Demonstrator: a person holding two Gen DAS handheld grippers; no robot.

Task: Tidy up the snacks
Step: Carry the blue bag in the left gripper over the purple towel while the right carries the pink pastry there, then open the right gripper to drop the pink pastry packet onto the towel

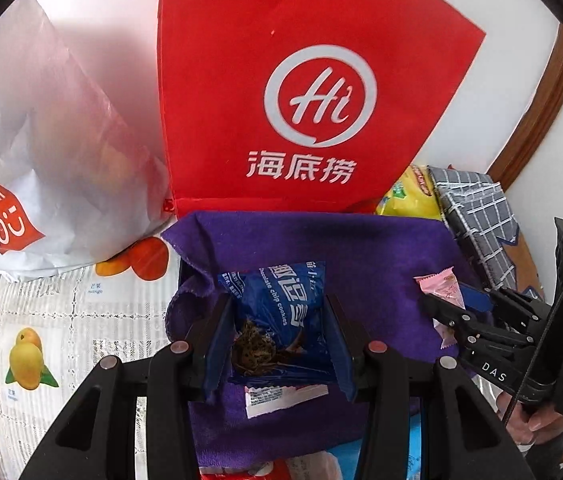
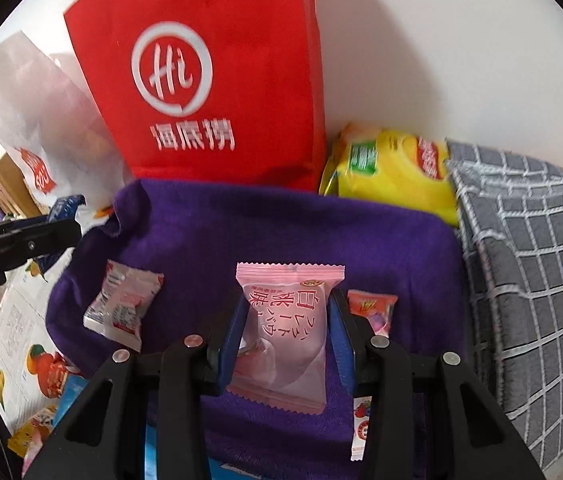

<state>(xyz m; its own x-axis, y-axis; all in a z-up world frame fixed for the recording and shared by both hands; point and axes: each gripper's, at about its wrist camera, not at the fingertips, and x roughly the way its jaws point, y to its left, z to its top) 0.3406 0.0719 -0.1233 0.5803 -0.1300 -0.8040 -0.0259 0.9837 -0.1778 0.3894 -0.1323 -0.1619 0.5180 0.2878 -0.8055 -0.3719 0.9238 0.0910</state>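
Carrying both snacks over the purple cloth [image 2: 281,224], the left gripper [image 1: 277,320] is clamping the blue cookie packet [image 1: 281,308] between its jaws and the right gripper [image 2: 285,320] is pinching the pink packet [image 2: 285,320], so each should be lowered close to the cloth before it is released, clear of the wrapped sweets [image 2: 121,304] beside the jaws.

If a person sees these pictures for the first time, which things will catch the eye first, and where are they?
The tall red bag with a white logo stands at the back against the wall, above a purple cloth. In front, the left gripper is shut on a blue cookie packet, and the right gripper on a pink snack packet. A bright yellow bag lies right of the red one.
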